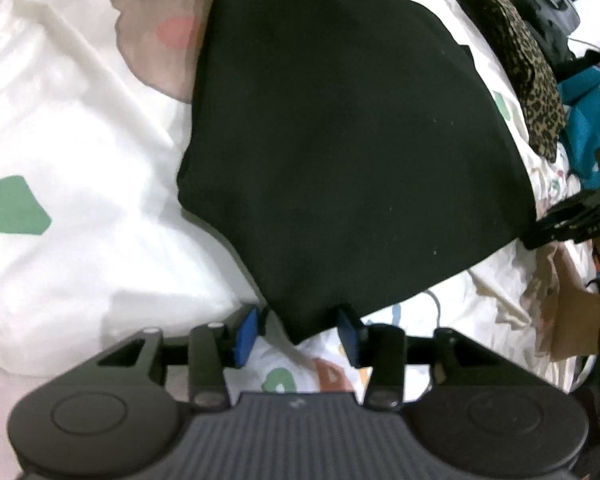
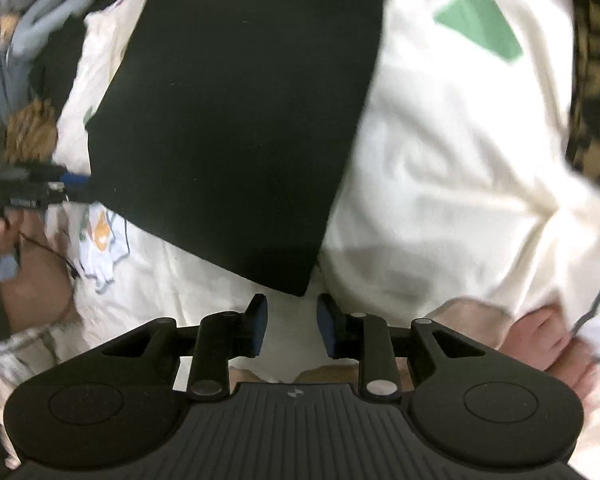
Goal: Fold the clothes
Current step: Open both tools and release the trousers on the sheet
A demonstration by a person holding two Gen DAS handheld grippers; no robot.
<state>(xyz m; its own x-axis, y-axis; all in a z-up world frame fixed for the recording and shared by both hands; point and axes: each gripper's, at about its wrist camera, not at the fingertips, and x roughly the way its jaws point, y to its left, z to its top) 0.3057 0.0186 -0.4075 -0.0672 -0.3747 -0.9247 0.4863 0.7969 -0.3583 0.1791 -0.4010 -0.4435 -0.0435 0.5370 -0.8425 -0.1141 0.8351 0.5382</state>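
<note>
Now a folded black garment [image 1: 340, 152] lies flat on the patterned bedsheet [image 1: 80, 120] — left gripper [image 1: 300, 334] and right gripper [image 2: 290, 326] both open, straddling its near corners, likely just releasing.

Counted in view: one folded black garment [image 1: 340, 152] on one white bedsheet [image 1: 80, 140] with coloured patches. Two grippers, left gripper [image 1: 298, 334] and right gripper [image 2: 291, 326], two blue-padded fingers each. Beside the bed: one leopard-print cloth [image 1: 524, 76], one teal garment [image 1: 588, 120].
</note>
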